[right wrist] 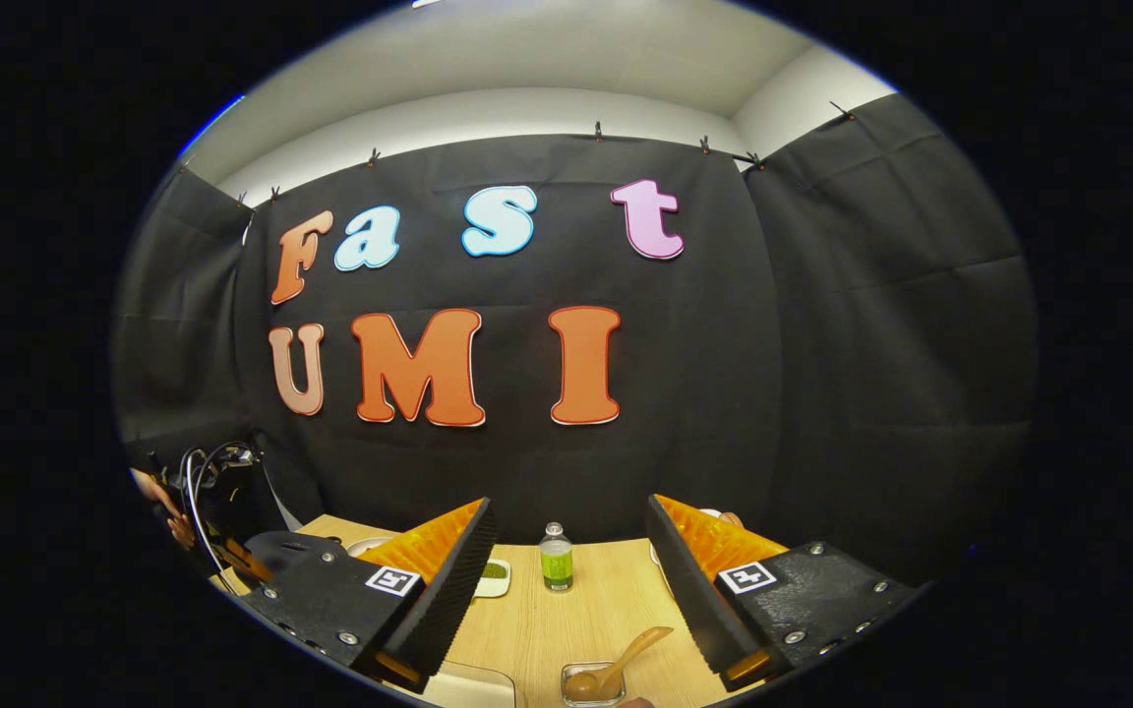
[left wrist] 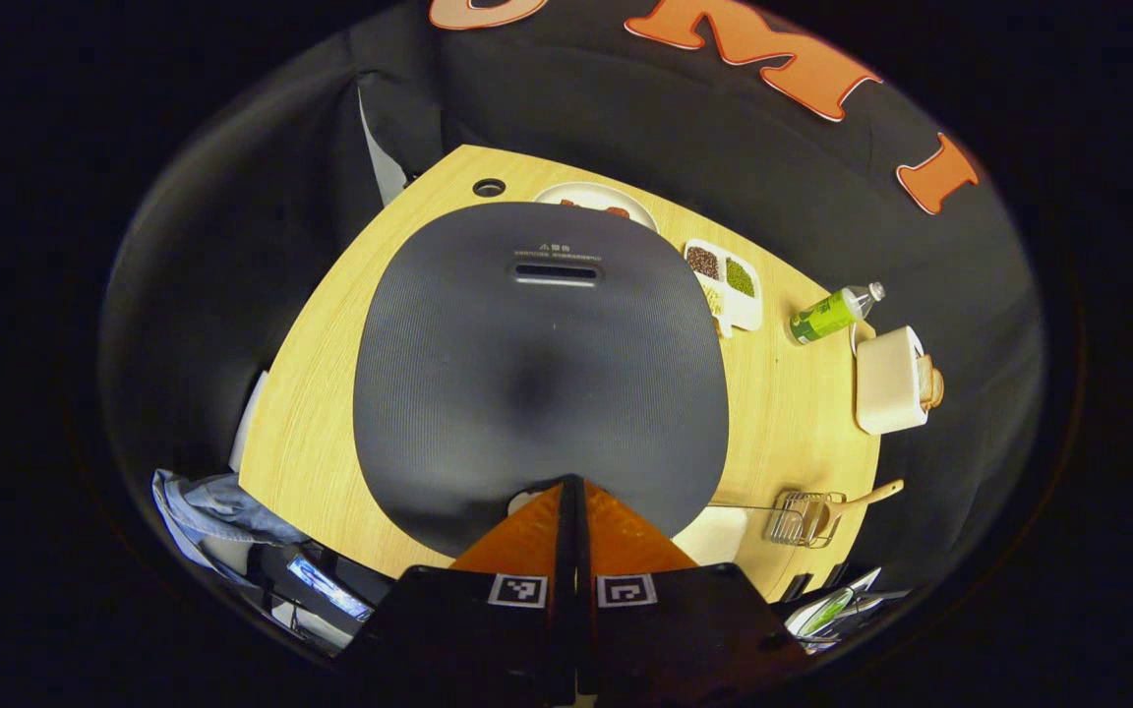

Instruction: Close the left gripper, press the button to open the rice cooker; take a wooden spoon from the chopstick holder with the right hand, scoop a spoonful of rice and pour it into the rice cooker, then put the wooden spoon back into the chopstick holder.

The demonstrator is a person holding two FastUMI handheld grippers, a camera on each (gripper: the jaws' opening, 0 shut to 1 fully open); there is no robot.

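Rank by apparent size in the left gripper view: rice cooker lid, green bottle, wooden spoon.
1. rice cooker lid, largest, though nearest the camera.
2-3. green bottle and wooden spoon look alike; unranked.

Pale wooden table (left wrist: 803, 413) bearing rice cooker (left wrist: 539, 364), divided dish (left wrist: 724, 282), bottle (left wrist: 834, 313), chopstick holder (left wrist: 805, 518).

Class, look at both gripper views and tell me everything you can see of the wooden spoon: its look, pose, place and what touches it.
The wooden spoon is light, plain wood with a rounded bowl and a slim handle. It sits bowl-down in the wire chopstick holder near the table's edge, handle leaning out over the rim. Only the holder touches it. In the right gripper view it lies just ahead of the open right gripper, untouched.
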